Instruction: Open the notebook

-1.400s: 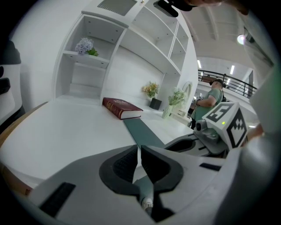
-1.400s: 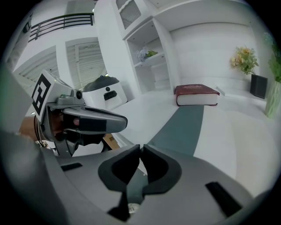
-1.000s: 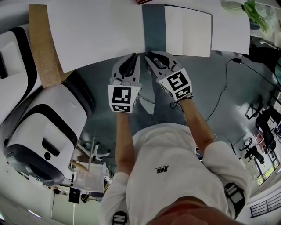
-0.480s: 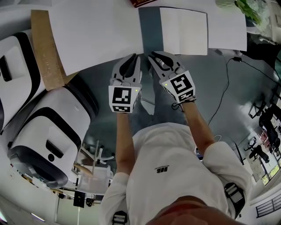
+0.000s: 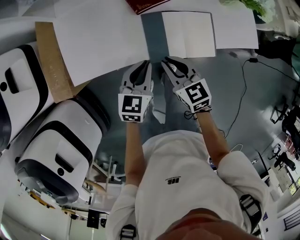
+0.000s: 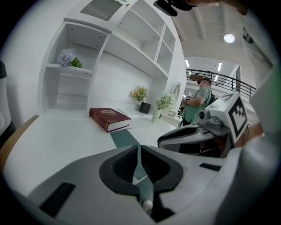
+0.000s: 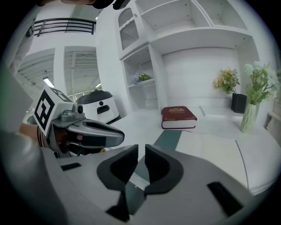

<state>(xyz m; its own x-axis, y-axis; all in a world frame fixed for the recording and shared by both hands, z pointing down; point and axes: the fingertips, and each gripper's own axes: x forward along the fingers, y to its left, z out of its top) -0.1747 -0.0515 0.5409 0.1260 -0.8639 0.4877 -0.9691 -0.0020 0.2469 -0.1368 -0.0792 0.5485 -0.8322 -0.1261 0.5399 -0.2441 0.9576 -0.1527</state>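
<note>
Just off the table's (image 5: 93, 37) near edge both grippers hang empty: left gripper (image 5: 145, 65) pinched closed, right gripper (image 5: 167, 62) slightly parted. The notebook (image 5: 187, 33) lies open at that edge; a careless swing could drag it off. Bare tabletop lies leftward, a red book (image 5: 145, 4) beyond.
</note>
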